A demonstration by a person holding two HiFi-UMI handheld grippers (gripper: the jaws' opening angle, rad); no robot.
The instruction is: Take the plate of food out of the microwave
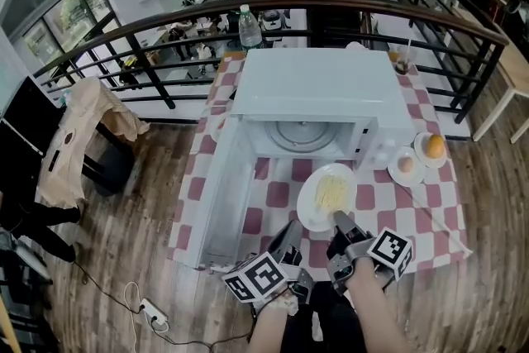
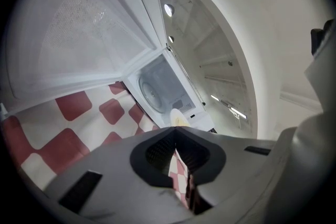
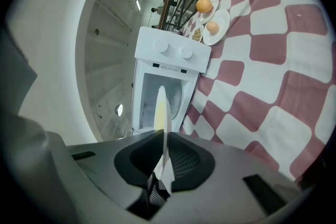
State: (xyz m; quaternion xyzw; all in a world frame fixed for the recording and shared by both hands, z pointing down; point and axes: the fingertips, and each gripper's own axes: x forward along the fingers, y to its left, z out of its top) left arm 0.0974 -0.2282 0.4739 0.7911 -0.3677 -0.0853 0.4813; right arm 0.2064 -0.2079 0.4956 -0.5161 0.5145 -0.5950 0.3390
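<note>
Grips the round white plate of pale yellow noodles by its near rim with the right hand-held gripper, jaws pinched on the thin edge and nothing else between them. Holds that plate flat and clear of the cavity of the boxy white microwave, just in front of the opening, over the red-and-white checked tabletop; resting on the cloth or just above it, cannot tell. Shows the round glass turntable bare inside. Carries the left hand-held gripper just beside the right one, on the side of the swung-open white microwave door, jaws together and empty. Has the plate straight ahead of the right jaws, reaching away from them toward the oven, with the left set too far aside to help. Calls next, by the look of it, for a level set-down on open cloth. Leaves two small white saucers, with an orange and a pale egg, off to the right, clear of the plate.
</note>
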